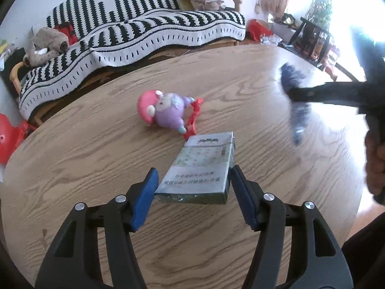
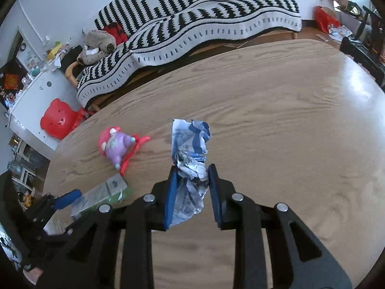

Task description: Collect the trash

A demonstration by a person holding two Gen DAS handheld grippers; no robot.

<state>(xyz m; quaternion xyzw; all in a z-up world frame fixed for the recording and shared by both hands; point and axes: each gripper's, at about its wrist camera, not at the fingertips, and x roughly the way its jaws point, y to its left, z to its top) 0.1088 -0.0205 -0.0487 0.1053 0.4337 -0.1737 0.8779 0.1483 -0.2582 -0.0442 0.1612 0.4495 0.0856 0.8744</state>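
Holding the cigarette pack (image 1: 199,168) only by its near end, the left gripper (image 1: 193,190) could let it tilt and slip above the wooden table (image 1: 96,144). The right gripper (image 2: 192,187) is clamped on the crumpled blue-white wrapper (image 2: 190,151), which hangs free on the far side and may pull out; the toy (image 2: 115,147) lies apart on the left.

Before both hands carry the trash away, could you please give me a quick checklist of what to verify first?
1. Right gripper shut on wrapper: ok.
2. Wrapper off the table: ok, it hangs in the air.
3. Left gripper shut on box: ok, both pads touch its sides.
4. Box lifted clear: cannot tell.
5. Toy left alone: ok, lying apart from both grippers.
6. Bin in sight: not ok, none in either view.
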